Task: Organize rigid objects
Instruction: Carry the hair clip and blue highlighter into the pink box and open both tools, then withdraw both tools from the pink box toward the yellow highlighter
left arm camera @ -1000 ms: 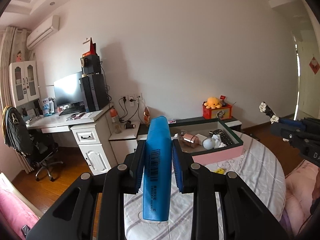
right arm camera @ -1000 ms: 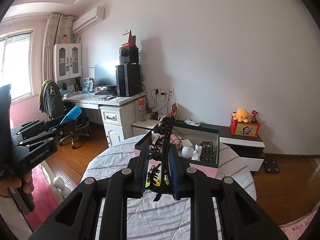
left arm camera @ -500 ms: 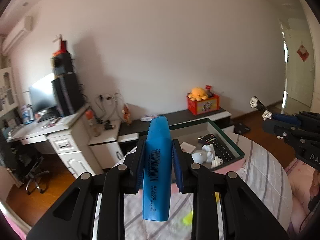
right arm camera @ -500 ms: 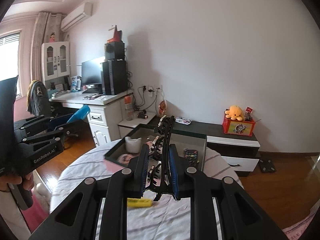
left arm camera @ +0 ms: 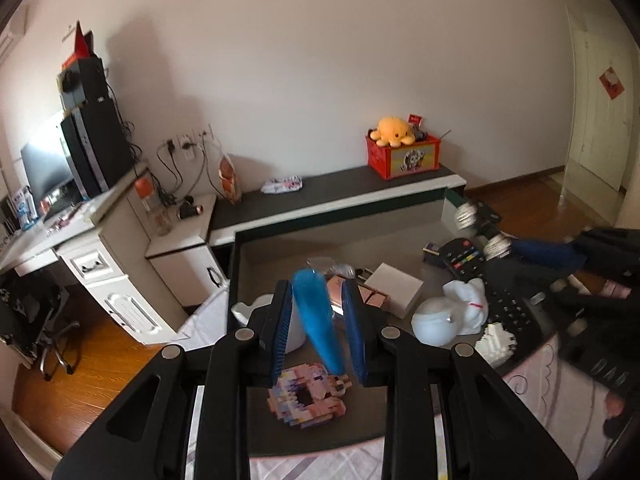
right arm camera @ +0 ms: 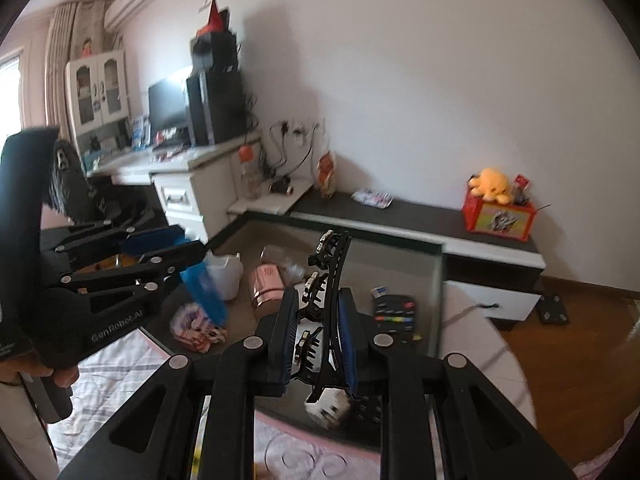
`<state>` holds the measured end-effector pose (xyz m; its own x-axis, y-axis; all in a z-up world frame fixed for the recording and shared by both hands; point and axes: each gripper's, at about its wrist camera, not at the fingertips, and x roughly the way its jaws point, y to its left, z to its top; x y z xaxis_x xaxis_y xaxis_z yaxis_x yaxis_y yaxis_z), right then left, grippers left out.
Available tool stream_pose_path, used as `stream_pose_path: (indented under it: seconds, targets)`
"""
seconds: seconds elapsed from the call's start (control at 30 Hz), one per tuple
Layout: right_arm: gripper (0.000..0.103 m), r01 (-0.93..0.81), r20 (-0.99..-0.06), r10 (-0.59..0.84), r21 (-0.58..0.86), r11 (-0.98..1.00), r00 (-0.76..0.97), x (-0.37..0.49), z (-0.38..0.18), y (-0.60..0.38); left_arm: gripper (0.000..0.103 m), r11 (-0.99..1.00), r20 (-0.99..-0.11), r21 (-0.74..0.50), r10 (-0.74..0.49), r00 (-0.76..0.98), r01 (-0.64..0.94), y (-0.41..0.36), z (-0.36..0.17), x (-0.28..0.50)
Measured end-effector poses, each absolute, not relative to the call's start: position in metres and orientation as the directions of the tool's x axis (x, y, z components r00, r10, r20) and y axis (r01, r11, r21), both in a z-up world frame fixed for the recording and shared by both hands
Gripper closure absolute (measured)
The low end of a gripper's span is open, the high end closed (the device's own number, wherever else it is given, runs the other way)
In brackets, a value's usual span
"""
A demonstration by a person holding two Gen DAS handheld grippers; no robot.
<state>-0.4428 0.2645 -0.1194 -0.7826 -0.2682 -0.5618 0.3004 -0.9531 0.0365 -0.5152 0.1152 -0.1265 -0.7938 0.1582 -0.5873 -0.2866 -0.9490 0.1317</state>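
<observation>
Your left gripper (left arm camera: 320,328) has its jaws parted around the blue plastic highlighter marker (left arm camera: 316,320). The marker leans tilted between the pads, blurred, touching at most one of them. It looks released or slipping, so I read the jaws as open, not clamped. It hangs over the near-left part of the shallow grey-lined box with green rim (left arm camera: 444,196), just above the pastel pixel-block toy figure (left arm camera: 308,396) and beside the white ceramic cup (right arm camera: 226,270).

Your right gripper (right arm camera: 318,336) is clamped narrow on the black claw hair clip with white rhinestone studs (right arm camera: 328,280), held near its lower-middle spine. The toothed end sticks up over the box's near edge, above the black remote control with coloured buttons (right arm camera: 394,314).

Handling notes:
- Marker: light, stiff, smooth barrel, likely slippery on the pads. Grip mid-barrel across the flat sides. It should survive a short drop.
- Hair clip: light, rigid but thin. Teeth and studs look snappable and the spring hinge may shift under squeeze. Hold the solid spine, not the teeth.
- Rose-gold metallic cylinder can (right arm camera: 266,286) lies on its side mid-box and may roll if you bump it.
- White round lamp-like ball (left arm camera: 434,326) sits near the right side and looks fragile, so keep the clip off it.
</observation>
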Motion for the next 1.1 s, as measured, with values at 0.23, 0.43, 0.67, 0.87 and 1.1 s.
stream_pose_path:
  seconds: [0.23, 0.43, 0.67, 0.87, 1.1]
  targets:
    - [0.083, 0.354, -0.638, -0.291, 0.031, -0.935, -0.713, -0.468, -0.159, 0.241, 0.076, -0.946, -0.632, 0.132, 0.149, -0.761, -0.295, 0.123, -0.157, -0.525]
    - [0.082, 0.363, -0.627, -0.305, 0.038, -0.931, -0.716, -0.462, -0.163, 0.239, 0.047, -0.959, -0.618, 0.099, 0.149, -0.772, -0.264, 0.115, -0.160, -0.518]
    - [0.074, 0.353, -0.609, -0.302, 0.038, -0.935, -0.734, -0.459, -0.162, 0.239, 0.026, -0.972, -0.598, 0.097, 0.114, -0.793, -0.213, 0.103, -0.156, -0.513]
    - [0.052, 0.322, -0.581, -0.283, 0.037, -0.946, -0.763, -0.456, -0.152, 0.246, 0.006, -0.980, -0.550, 0.091, 0.098, -0.830, -0.176, 0.093, -0.145, -0.505]
    - [0.021, 0.251, -0.541, -0.213, 0.004, -0.968, -0.814, -0.422, -0.127, 0.258, 0.000, -0.985, -0.502, 0.083, 0.089, -0.860, -0.150, 0.075, -0.127, -0.455]
